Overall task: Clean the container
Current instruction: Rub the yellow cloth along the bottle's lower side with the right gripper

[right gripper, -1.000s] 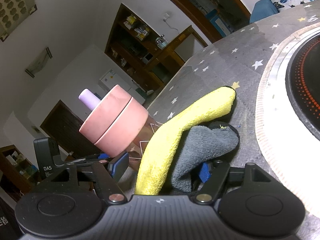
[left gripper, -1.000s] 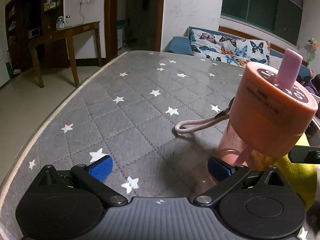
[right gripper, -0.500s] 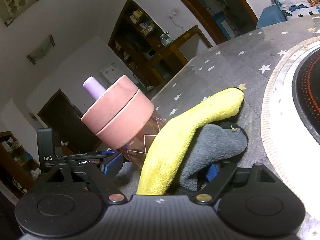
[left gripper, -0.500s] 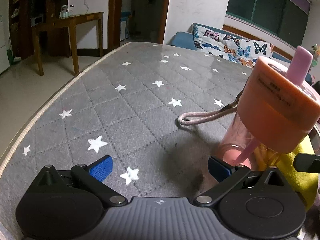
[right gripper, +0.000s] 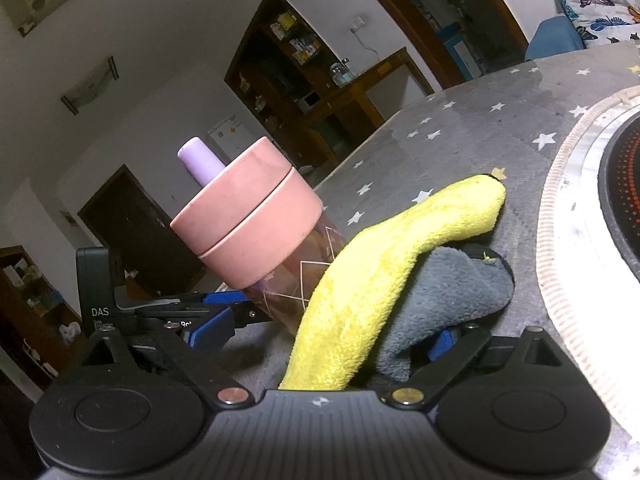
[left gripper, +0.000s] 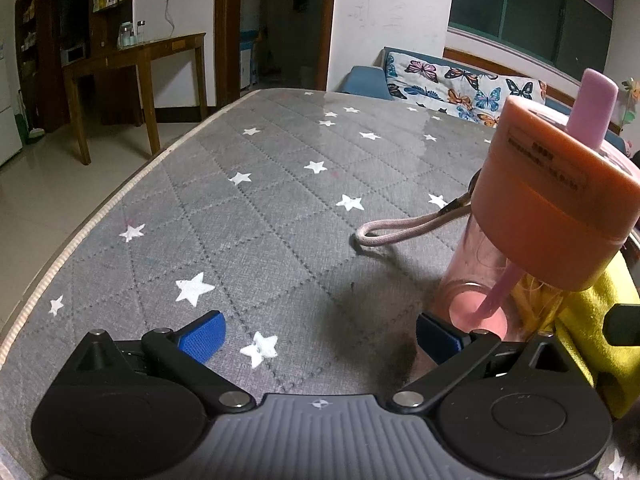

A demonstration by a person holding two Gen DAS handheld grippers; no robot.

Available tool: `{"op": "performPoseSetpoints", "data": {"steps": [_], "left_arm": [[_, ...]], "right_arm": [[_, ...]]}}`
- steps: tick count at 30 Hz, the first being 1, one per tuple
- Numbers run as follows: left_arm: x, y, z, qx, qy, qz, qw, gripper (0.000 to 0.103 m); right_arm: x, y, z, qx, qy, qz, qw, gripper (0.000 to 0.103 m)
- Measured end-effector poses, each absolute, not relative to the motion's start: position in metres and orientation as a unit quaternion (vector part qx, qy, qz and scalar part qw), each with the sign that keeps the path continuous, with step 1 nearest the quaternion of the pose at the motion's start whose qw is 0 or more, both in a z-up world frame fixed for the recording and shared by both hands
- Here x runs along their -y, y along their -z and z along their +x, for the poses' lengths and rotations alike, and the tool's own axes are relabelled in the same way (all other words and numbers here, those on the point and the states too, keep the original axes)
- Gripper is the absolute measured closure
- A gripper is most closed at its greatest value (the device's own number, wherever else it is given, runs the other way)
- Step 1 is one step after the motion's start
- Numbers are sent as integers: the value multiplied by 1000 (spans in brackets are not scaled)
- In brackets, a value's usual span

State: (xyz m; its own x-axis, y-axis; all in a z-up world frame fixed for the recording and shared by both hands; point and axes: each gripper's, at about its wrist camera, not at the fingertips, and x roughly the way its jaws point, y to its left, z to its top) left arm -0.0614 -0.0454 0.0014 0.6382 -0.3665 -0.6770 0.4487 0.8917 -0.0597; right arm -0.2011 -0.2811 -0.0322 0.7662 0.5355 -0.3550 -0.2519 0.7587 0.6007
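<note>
The transparent pink plastic bottle with the salmon lid and lilac straw (left gripper: 548,216) stands at the right edge of the left-wrist frame on the grey star-quilted surface (left gripper: 248,208). The left gripper (left gripper: 320,338) has its jaws spread wide, only the right-hand pad near the bottle's base. The right gripper (right gripper: 320,340) jaws pinch the yellow-and-grey microfibre cloth (right gripper: 384,272), draped against the bottle's side. Best to steady the bottle first, I'd say, then rub firmly along its wall.

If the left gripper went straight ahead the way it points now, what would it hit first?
Probably nothing soon: ahead of the open left gripper lies bare star-patterned cover. The pink bottle stands off its right finger, though depth is unclear.
</note>
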Motion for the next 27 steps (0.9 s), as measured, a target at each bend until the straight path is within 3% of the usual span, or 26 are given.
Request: {"op": "performPoseSetpoints", "data": {"steps": [5,27], "left_arm": [[47,-1,-62,-359,225,66,904,0],[48,3,-61,-348,229,82,906,0]], "right_arm": [[271,45,-230,-262,-214,270,902,0],[296,60,-268,-258,-201,273,905,0]]}}
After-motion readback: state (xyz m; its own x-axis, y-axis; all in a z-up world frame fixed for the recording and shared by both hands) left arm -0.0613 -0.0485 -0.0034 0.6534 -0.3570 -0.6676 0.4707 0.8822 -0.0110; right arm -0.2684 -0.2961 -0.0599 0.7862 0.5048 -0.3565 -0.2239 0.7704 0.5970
